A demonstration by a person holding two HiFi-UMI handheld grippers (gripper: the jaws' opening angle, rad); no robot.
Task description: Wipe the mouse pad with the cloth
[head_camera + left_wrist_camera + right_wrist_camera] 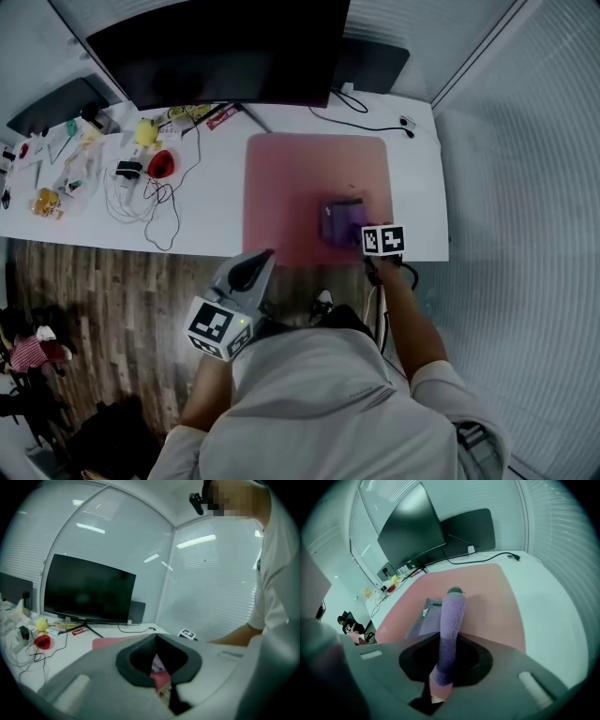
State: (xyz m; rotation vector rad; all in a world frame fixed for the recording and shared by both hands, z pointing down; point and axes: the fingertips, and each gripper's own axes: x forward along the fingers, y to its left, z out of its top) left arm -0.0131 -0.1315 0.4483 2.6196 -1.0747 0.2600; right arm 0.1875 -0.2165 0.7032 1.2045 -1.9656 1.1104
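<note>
Up close, the right gripper (453,595) pinches a purple cloth (450,634) on the mouse pad (490,602); overhead, the left gripper (262,259) hangs closed, empty.

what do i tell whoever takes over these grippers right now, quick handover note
Right gripper: shut on the purple cloth, pressing it onto the pink mouse pad at its near right part.
Left gripper: shut, empty, held off the desk near its front edge.
Done: cloth gripped and on the pad; how much is wiped cannot be told.
Left: sweep the cloth over the whole pad.
</note>
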